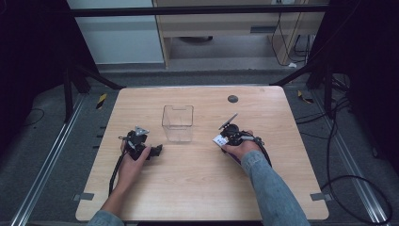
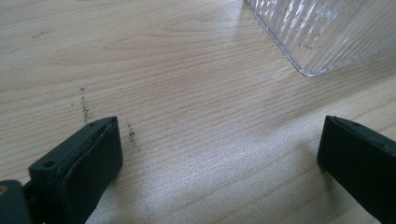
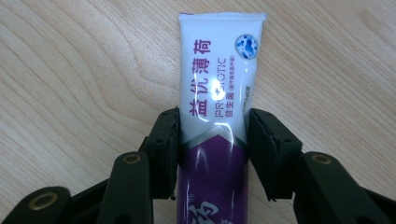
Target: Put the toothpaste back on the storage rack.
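Purple-and-white, the tube (image 3: 217, 107) sits pinched across its middle in the right claw (image 3: 212, 144), likely bound for the clear box (image 1: 178, 123) mid-tabletop (image 1: 197, 183). The left claw (image 2: 219, 154) gapes wide and empty beside that box, perhaps ready to steady it.

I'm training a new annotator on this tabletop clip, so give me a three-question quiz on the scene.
1. True or false: the right gripper is shut on the tube.
2. The clear container stands: A) between the two grippers, farther up the table; B) on the floor; C) in the left gripper.
3. Fill in: the left gripper's jaws are ____.

Key: 1 true; 2 A; 3 open.
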A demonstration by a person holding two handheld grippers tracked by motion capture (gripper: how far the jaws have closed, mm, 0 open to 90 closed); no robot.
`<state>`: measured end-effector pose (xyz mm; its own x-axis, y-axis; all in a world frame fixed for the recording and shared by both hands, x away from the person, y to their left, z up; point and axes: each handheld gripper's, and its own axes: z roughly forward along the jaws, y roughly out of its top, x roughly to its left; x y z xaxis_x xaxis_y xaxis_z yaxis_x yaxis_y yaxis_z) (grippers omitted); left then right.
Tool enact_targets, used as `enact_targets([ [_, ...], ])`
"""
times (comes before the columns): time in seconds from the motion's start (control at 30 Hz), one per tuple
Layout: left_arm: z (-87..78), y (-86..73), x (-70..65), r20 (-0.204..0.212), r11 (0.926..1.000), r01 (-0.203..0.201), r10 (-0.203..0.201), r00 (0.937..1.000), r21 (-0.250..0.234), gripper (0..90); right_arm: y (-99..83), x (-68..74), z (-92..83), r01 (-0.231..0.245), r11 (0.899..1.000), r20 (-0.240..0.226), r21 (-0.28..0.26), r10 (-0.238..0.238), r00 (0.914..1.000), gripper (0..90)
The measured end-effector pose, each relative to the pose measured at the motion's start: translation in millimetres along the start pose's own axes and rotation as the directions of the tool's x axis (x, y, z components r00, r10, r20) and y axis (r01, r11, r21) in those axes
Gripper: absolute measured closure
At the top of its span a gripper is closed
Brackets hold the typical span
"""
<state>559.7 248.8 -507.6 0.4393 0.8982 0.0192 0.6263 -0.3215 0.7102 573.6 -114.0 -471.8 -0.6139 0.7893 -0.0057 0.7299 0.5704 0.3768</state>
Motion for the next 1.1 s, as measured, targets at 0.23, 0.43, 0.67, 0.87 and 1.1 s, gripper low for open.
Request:
enact_targets([
  [0.23, 0.1, 0.1, 0.0, 0.000, 1.0000, 0.000, 0.000, 1.0000, 0.000, 0.0, -0.9, -0.5, -0.2, 0.004, 1.000, -0.001, -0.007, -0.004, 1.0000, 55.4],
  [0.43, 0.2, 0.1, -0.1, 0.000, 1.0000, 0.001, -0.001, 1.0000, -0.001, 0.0, -1.7, -0.3, -0.3, -0.004, 1.000, 0.003, -0.010, 0.004, 1.0000, 56.3],
  [0.67, 0.2, 0.1, 0.0, 0.000, 1.0000, 0.001, -0.001, 1.0000, -0.002, 0.0, -3.0, -0.2, -0.7, -0.003, 1.000, 0.007, -0.022, 0.003, 1.0000, 58.8],
  [0.87, 0.2, 0.1, -0.1, 0.000, 1.0000, 0.001, -0.001, 1.0000, -0.001, 0.0, -3.2, -1.4, -1.5, -0.011, 1.000, -0.002, -0.024, 0.011, 0.9999, 62.6],
  [1.1, 0.2, 0.1, 0.0, 0.000, 1.0000, 0.001, -0.001, 1.0000, -0.002, 0.0, -1.8, -0.4, -2.1, 0.001, 1.000, 0.002, -0.014, 0.000, 1.0000, 66.1],
])
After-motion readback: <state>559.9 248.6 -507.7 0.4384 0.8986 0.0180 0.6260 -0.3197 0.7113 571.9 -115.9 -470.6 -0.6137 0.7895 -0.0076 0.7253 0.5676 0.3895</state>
